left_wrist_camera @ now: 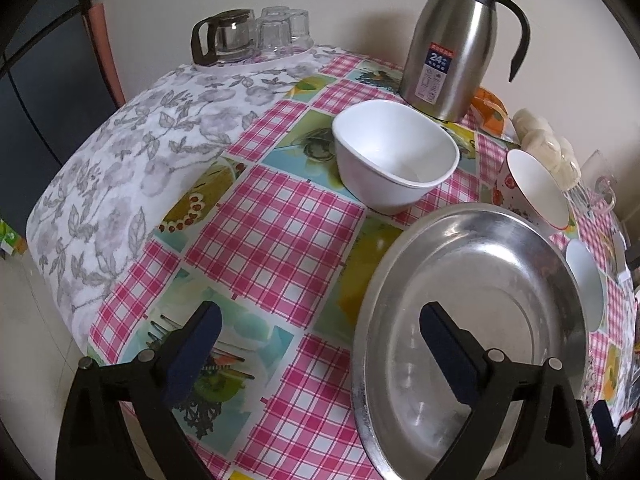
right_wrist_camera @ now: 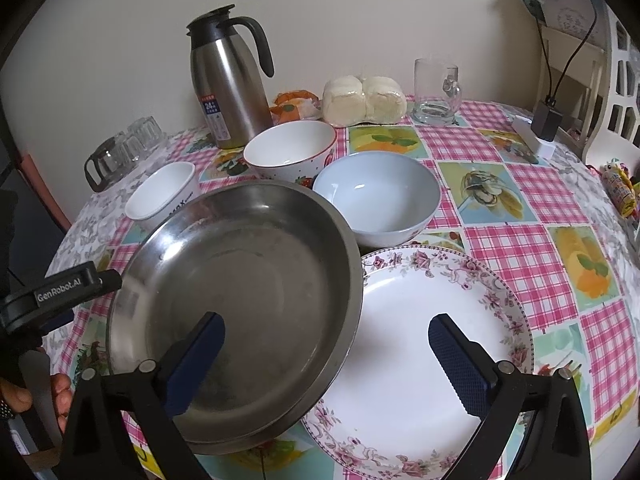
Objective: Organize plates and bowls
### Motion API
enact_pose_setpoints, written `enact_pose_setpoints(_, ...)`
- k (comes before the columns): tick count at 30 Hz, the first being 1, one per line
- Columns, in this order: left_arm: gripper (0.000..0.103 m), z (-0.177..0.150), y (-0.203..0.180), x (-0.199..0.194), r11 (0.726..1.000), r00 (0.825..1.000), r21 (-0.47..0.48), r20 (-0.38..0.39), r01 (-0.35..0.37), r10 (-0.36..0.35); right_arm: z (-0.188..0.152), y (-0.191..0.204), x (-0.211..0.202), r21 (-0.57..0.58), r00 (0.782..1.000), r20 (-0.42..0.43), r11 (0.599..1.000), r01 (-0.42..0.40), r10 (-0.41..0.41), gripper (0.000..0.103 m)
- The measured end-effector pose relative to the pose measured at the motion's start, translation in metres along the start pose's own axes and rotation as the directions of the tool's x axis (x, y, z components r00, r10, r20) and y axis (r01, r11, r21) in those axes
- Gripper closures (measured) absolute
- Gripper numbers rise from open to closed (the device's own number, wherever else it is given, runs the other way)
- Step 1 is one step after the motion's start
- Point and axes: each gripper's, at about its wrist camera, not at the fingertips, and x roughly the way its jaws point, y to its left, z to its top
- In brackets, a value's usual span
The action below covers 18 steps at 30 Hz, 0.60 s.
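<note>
A steel plate [right_wrist_camera: 248,288] lies tilted, its right edge resting on a floral china plate [right_wrist_camera: 420,360]; it also shows in the left wrist view [left_wrist_camera: 480,320]. Behind them stand a plain white bowl [left_wrist_camera: 394,156], a strawberry-print bowl [right_wrist_camera: 290,152] and a pale blue bowl [right_wrist_camera: 378,196]. My left gripper [left_wrist_camera: 320,348] is open, straddling the steel plate's left rim with one finger over the plate. My right gripper [right_wrist_camera: 326,360] is open, straddling the overlap of the two plates. Neither holds anything.
A steel thermos jug [right_wrist_camera: 226,84] stands at the back. A glass pot and upturned glasses [left_wrist_camera: 256,34] sit at the far left. Wrapped buns [right_wrist_camera: 362,100], a glass mug [right_wrist_camera: 436,92] and a charger [right_wrist_camera: 536,132] lie near the wall. A white chair [right_wrist_camera: 616,80] stands right.
</note>
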Motion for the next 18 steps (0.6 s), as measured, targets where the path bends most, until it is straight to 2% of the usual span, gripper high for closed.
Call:
enact_pose_setpoints(7,0.004,-0.001,-0.014,-0.013,0.998,0.999,0.063,0.051,0.009,-0.012,0.002,-0.008,-0.008,0.034,0.999,0.020,0.999,-0.034,0.033,0.000)
enact_pose_setpoints(10,0.004,-0.002,-0.026,-0.023,0.993,0.995,0.110,0.087,0.036,-0.046,0.004,-0.015,-0.015,0.052,0.998,0.036,0.997,-0.062,0.061,0.000)
enact_pose_setpoints(14,0.004,-0.005,-0.043,-0.040,0.986,0.984,0.146,0.151,0.075,-0.097,0.008,-0.028,-0.028,0.068,0.996,0.062,0.996,-0.060,0.056,0.000)
enact_pose_setpoints(18,0.004,-0.007,-0.059,-0.060,0.976,0.962,0.186,0.227,0.113,-0.154,0.012,-0.048,-0.043,0.085,0.995,0.098,0.996,-0.037,0.028,0.000)
